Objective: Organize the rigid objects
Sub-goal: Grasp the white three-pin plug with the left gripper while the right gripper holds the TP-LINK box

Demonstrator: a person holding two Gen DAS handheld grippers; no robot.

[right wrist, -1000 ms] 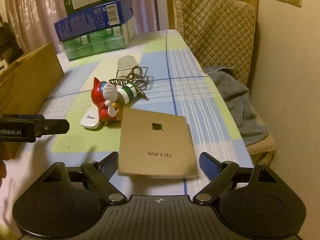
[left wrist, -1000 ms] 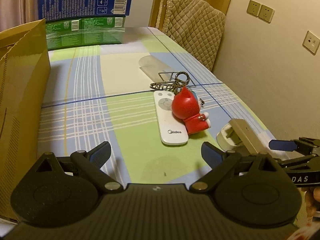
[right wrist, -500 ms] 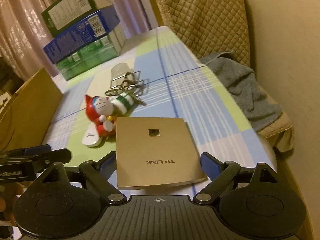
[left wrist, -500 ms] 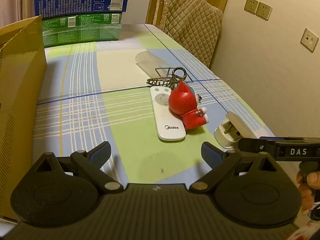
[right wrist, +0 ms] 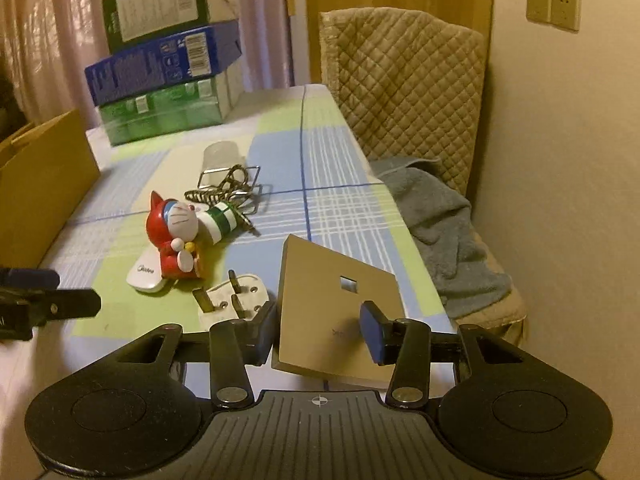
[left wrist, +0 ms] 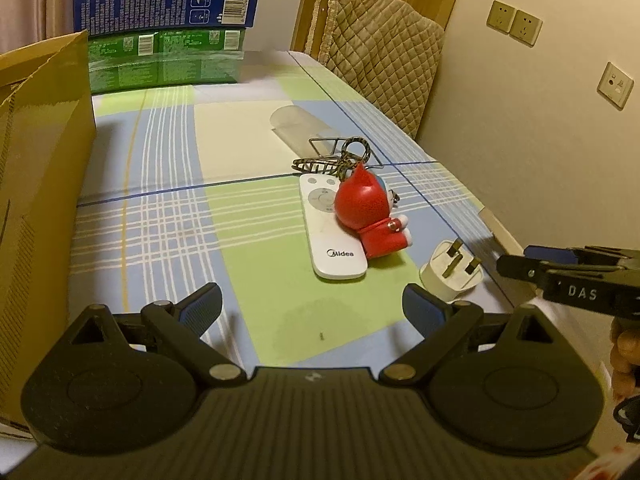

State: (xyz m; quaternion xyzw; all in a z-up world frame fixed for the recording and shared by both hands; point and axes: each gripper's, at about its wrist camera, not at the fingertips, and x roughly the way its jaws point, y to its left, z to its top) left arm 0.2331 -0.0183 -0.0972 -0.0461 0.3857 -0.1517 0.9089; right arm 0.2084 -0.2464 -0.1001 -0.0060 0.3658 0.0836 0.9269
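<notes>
Right gripper [right wrist: 320, 330]: its fingers are closing, 1 on each side of the brown box, and the pads look like they touch it.
Brown box [right wrist: 324, 320]: a flat brown cardboard box with a small square hole. It sits near the right edge of the bench, tipped up on 1 side between the right fingers.
Left gripper [left wrist: 312, 304]: its fingers are wide apart with nothing between them. It hangs over a green patch of the cloth.
White plug [right wrist: 234, 300]: it lies on the bench with its 3 metal pins up, just beside the brown box and touching the right gripper's left finger [right wrist: 262, 334].
White remote [left wrist: 330, 230]: it lies flat on the bench. The toy leans on it.
Red toy [left wrist: 366, 214]: a cat figure in red, lying on its side, touching the remote.
Green and white roll [right wrist: 220, 220]: it lies by the toy's head.
Wire rack and cord [right wrist: 228, 188]: a thin metal frame with a patterned cord, just behind the toy.
Cardboard box [left wrist: 40, 168]: a big brown box at the left side of the bench.
Stack of boxes [right wrist: 168, 64]: green, blue and dark green boxes at the far end.
Bench [left wrist: 160, 208]: covered with a checked cloth in blue, green and white.
Chair [right wrist: 404, 80]: it has a quilted cover and a grey towel [right wrist: 444, 220] on the seat.
</notes>
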